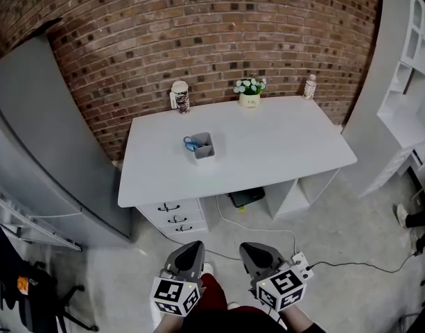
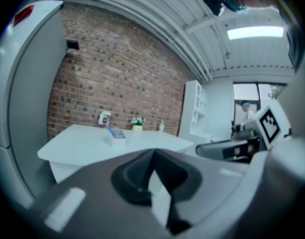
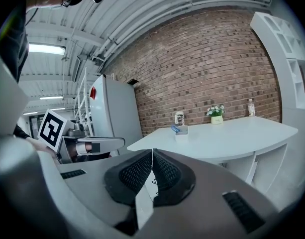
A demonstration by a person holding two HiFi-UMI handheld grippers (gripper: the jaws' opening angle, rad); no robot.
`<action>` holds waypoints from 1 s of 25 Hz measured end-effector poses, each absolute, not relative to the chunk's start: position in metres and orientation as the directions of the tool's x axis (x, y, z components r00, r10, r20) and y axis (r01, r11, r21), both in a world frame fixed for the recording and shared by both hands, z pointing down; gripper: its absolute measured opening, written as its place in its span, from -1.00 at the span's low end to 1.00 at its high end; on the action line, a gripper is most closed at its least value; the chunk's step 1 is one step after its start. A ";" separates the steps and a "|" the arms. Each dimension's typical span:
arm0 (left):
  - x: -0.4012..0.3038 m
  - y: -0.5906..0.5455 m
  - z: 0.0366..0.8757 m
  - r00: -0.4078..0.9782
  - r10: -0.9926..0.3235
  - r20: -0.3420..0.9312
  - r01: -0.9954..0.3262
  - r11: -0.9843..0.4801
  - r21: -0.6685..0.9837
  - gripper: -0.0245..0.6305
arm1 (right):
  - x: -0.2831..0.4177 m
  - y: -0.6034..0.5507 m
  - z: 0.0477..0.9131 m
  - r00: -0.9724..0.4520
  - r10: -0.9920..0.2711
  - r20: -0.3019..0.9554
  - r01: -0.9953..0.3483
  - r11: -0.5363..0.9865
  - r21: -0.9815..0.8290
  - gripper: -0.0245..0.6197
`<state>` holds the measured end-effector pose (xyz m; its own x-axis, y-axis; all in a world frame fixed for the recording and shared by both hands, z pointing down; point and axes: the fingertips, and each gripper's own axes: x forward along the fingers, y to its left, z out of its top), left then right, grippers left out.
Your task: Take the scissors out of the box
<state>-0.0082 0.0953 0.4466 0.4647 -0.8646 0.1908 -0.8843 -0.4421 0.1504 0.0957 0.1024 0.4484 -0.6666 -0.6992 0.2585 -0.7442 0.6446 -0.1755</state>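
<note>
Before the brick wall stands the white table [image 1: 267, 144], and we are well back from its front edge. Short of that edge hang our left claw [image 1: 192, 245] and right claw [image 1: 251, 247], side by side, each with its jaws pressed together and nothing between them. On the table's left half sits the small grey box [image 1: 206, 151], and the scissors [image 1: 191, 143] are inside it, blue handles showing on the side nearer the table's left end. We judge that the task is not yet begun: we must reach the table, open a claw, grip the handles and lift the scissors clear.
</note>
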 end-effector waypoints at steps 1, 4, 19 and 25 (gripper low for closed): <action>-0.011 0.089 0.448 0.463 -0.865 0.193 -0.885 -0.439 0.153 -0.92 | 0.093 0.097 0.449 -0.666 -0.695 0.272 -0.745 0.643 -0.180 -0.90; -0.019 0.068 0.452 0.461 -0.865 0.200 -0.886 -0.435 0.161 -0.92 | 0.089 0.078 0.452 -0.659 -0.694 0.289 -0.750 0.637 -0.180 -0.90; -0.069 -0.034 0.457 0.483 -0.847 0.220 -0.874 -0.454 0.173 -0.92 | 0.035 -0.023 0.455 -0.651 -0.699 0.295 -0.757 0.628 -0.182 -0.90; -0.085 -0.067 0.459 0.497 -0.838 0.226 -0.866 -0.466 0.179 -0.92 | 0.017 -0.050 0.455 -0.637 -0.694 0.335 -0.767 0.614 -0.187 -0.90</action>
